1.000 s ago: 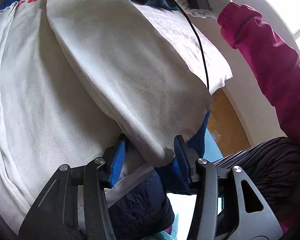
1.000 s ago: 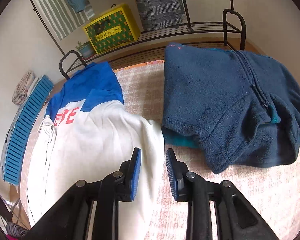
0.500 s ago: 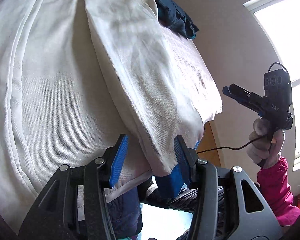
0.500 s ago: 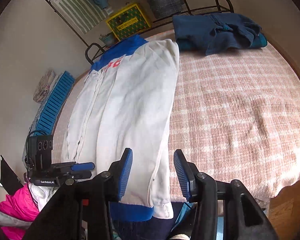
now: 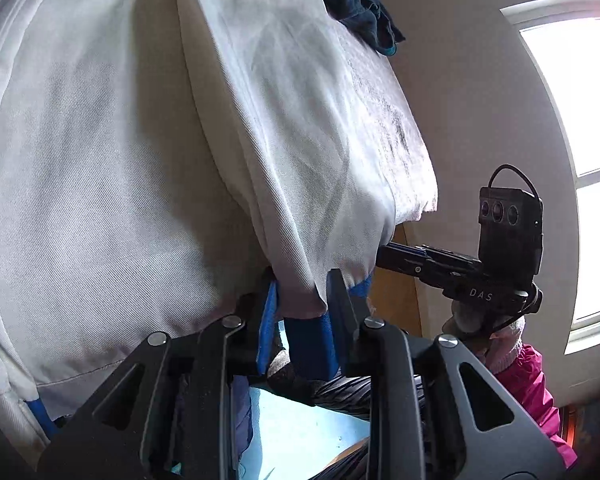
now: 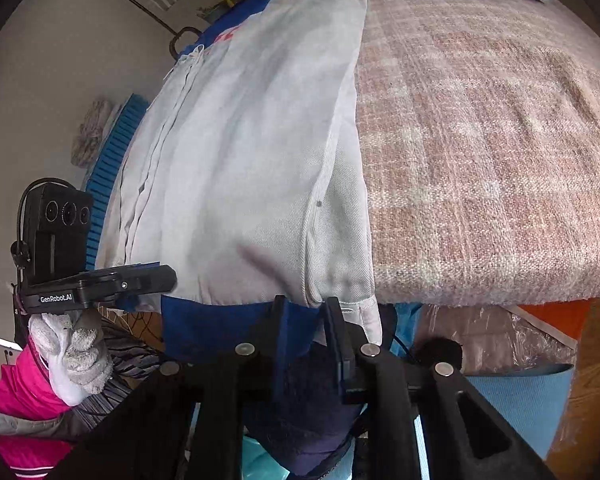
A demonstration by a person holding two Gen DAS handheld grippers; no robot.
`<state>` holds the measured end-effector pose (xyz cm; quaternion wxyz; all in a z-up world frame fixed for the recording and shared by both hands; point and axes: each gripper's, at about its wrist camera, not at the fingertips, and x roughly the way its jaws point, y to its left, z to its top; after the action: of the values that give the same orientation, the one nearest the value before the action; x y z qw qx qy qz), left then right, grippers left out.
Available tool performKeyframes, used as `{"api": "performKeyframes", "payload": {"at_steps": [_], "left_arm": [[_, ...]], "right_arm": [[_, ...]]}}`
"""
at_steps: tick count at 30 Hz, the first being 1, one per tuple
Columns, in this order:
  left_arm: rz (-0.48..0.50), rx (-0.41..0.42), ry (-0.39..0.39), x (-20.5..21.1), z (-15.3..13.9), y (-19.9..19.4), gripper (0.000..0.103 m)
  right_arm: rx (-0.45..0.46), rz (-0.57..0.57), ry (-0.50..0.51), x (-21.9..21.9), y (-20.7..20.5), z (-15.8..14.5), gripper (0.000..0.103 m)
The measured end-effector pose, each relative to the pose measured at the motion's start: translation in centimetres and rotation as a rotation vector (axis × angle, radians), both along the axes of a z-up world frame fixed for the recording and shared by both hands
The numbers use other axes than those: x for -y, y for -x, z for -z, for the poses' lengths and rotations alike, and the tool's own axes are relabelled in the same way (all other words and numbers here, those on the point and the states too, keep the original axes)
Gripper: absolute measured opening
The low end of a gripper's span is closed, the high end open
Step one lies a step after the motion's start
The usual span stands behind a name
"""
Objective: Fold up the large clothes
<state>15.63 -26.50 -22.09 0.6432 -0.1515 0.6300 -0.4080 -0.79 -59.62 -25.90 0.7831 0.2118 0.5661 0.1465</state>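
Jacket [image 6: 252,152] hem hangs between both closing, downward-tilted tools, left tool [image 5: 302,300] and right tool [image 6: 306,312].

White jacket [image 6: 240,160] with blue hem band [image 6: 220,328], blue shoulders and red lettering lay lengthwise along left part of bed, front up, hem hanging over near edge. One sleeve [image 5: 284,120] lay folded across body, cuff at hem. Dark navy fleece garment [image 5: 360,12] sat bunched at bed's far end, apart from jacket.
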Motion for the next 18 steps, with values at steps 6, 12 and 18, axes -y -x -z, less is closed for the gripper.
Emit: {"api": "performKeyframes", "payload": {"at_steps": [6,12,18], "left_arm": [[-0.013,-0.046,0.143,-0.4,-0.9,0.4,0.006],[0.031,0.025,-0.047,0.4,0.0,0.5,0.012],[0.07,0.193,-0.086,-1.7,-4.3,2.3,0.029]], "right_arm": [[0.133,0.028,0.011,1.3,2.5,-4.6,0.004],[0.055,-0.001,0.146,0.6,2.3,-2.5,0.043],[0.138,0.064,0.064,2.5,0.6,-3.9,0.051]]}}
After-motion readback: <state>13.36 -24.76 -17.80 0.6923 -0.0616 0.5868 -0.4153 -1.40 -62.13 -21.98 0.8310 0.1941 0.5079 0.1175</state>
